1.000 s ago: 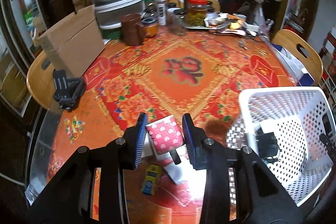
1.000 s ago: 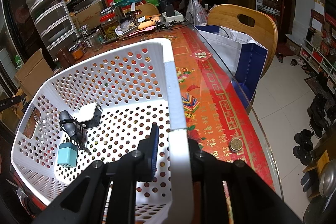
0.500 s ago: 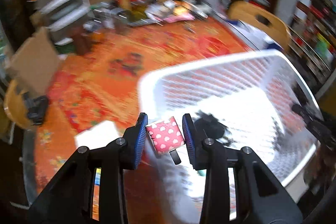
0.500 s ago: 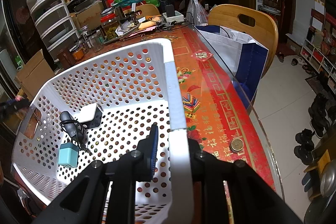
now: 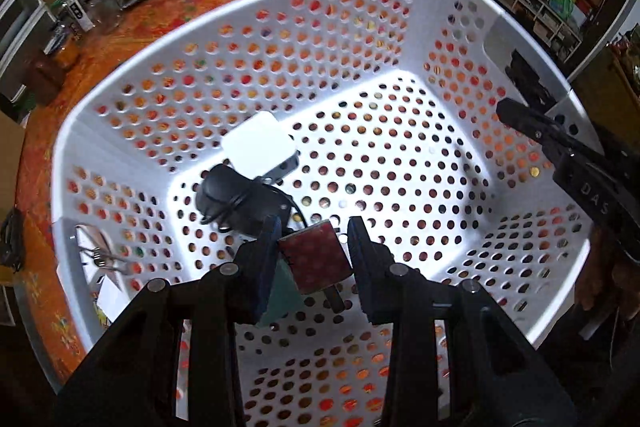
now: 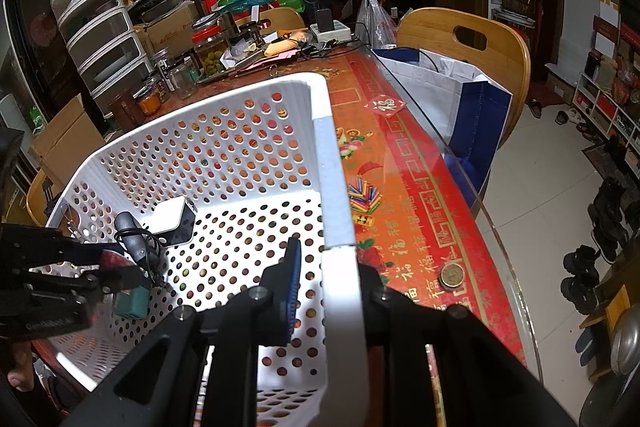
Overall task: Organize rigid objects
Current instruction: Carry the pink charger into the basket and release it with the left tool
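My left gripper (image 5: 314, 241) is shut on a small pink polka-dot box (image 5: 316, 259) and hangs, pointing steeply down, inside the white perforated basket (image 5: 120, 75). In the right wrist view the left gripper (image 6: 108, 269) reaches in from the left with the pink box (image 6: 114, 259). On the basket floor below lie a white adapter (image 5: 258, 147), a black corded device (image 5: 236, 199) and a teal cube (image 5: 282, 297). My right gripper (image 6: 330, 269) is shut on the basket's rim (image 6: 334, 187), one finger inside and one outside the wall. It shows at the right of the left wrist view as the right gripper (image 5: 520, 115).
The basket stands on a table with a red-orange patterned cloth (image 6: 404, 187) under glass. Jars and clutter (image 6: 208, 51) fill the far side. A wooden chair (image 6: 468, 39) with a blue-white bag (image 6: 452, 95) is at the right edge. A coin (image 6: 451, 274) lies near my right gripper.
My left gripper has carried the pink box from above the table rightwards over the basket rim, tipped downward and sunk into the basket. The right gripper has kept its hold on the rim.
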A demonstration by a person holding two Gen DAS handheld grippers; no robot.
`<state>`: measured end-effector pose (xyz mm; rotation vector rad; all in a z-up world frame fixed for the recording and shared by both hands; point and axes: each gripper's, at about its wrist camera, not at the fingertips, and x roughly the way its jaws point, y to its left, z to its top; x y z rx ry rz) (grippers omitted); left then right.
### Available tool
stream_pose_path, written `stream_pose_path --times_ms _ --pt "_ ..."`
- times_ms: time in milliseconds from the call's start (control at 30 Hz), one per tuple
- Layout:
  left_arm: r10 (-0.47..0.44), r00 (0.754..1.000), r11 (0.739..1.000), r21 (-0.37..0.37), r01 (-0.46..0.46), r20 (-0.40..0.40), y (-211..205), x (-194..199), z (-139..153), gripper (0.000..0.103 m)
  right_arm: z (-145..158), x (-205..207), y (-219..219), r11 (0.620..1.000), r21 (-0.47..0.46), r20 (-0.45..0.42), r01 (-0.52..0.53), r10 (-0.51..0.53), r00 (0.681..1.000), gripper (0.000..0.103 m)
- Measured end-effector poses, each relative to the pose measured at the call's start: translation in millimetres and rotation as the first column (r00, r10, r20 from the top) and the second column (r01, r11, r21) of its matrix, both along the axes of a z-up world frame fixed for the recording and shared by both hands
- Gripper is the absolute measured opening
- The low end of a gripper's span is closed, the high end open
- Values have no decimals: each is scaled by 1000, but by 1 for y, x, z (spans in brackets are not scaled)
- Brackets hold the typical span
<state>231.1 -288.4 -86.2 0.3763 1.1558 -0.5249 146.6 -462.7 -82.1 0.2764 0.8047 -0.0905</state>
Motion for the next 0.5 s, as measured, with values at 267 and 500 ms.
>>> stream_pose_path --times_ms 267,500 --pt "36 992 993 -113 -22 123 36 -12 35 81 -2 -1 1 1000 1 -4 -7 7 1000 19" --pt "355 906 914 -288 -286 229 189 -14 75 103 -1 2 1 1000 -1 -12 -8 8 1000 19"
